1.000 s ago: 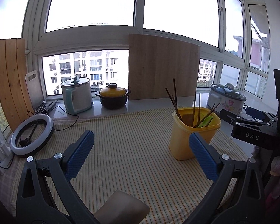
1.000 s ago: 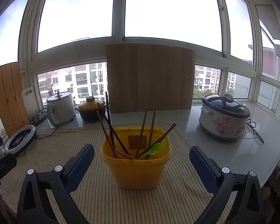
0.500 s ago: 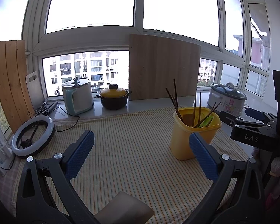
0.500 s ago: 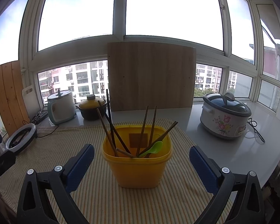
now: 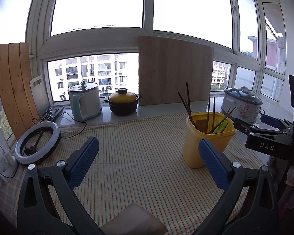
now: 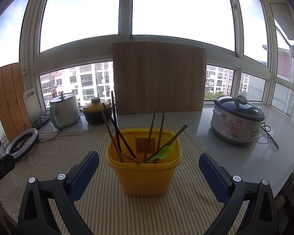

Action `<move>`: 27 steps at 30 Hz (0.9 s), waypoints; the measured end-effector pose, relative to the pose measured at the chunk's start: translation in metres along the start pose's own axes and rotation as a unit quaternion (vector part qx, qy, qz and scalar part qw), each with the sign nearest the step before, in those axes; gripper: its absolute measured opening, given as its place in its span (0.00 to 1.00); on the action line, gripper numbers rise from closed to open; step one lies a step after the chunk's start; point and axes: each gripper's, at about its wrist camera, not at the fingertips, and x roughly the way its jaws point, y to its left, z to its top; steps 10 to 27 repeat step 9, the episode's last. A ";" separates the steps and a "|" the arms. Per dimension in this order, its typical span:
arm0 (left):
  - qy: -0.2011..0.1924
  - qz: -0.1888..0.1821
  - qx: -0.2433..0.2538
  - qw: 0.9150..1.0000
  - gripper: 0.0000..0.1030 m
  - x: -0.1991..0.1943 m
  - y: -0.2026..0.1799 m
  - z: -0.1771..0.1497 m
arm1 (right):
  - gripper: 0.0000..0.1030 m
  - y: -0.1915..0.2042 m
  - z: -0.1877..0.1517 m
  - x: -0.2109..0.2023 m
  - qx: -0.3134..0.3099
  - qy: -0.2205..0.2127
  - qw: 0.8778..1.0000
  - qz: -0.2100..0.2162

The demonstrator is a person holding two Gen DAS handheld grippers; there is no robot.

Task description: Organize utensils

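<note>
A yellow plastic container (image 6: 145,174) stands on the striped cloth, holding several brown chopsticks (image 6: 115,131) and a green spoon (image 6: 162,152). My right gripper (image 6: 148,176) is open just in front of it, blue pads either side and short of its walls. In the left wrist view the same container (image 5: 205,139) stands to the right, partly behind my right blue pad. My left gripper (image 5: 148,164) is open over bare cloth, holding nothing. The other gripper's black body (image 5: 268,139) shows at the right edge.
Along the sill stand a kettle (image 5: 84,101), a yellow-lidded pot (image 5: 123,103), a wooden board (image 5: 174,70) and a flowered slow cooker (image 6: 237,125). A ring light (image 5: 37,143) lies at the left. A brown rounded object (image 5: 133,221) sits at the near edge.
Both views have drifted slightly: the container sits a little lower and farther in the left wrist view. Both grippers stay open; nothing was grasped or released.
</note>
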 end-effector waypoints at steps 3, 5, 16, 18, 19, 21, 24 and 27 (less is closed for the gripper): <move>0.000 0.000 0.000 1.000 1.00 0.000 0.000 0.000 | 1.00 0.000 -0.001 0.001 0.000 0.002 1.000 0.001; 0.001 -0.002 0.001 1.000 1.00 0.000 0.000 0.000 | 1.00 0.000 -0.002 0.001 0.001 0.004 1.000 0.001; 0.000 -0.003 0.003 1.000 1.00 0.001 0.000 -0.002 | 1.00 0.001 -0.003 0.003 0.000 0.007 1.000 0.005; 0.000 -0.003 0.003 1.000 1.00 0.001 0.000 -0.002 | 1.00 0.001 -0.003 0.003 0.000 0.007 1.000 0.005; 0.000 -0.003 0.003 1.000 1.00 0.001 0.000 -0.002 | 1.00 0.001 -0.003 0.003 0.000 0.007 1.000 0.005; 0.000 -0.003 0.003 1.000 1.00 0.001 0.000 -0.002 | 1.00 0.001 -0.003 0.003 0.000 0.007 1.000 0.005; 0.000 -0.003 0.003 1.000 1.00 0.001 0.000 -0.002 | 1.00 0.001 -0.003 0.003 0.000 0.007 1.000 0.005; 0.000 -0.003 0.003 1.000 1.00 0.001 0.000 -0.002 | 1.00 0.001 -0.003 0.003 0.000 0.007 1.000 0.005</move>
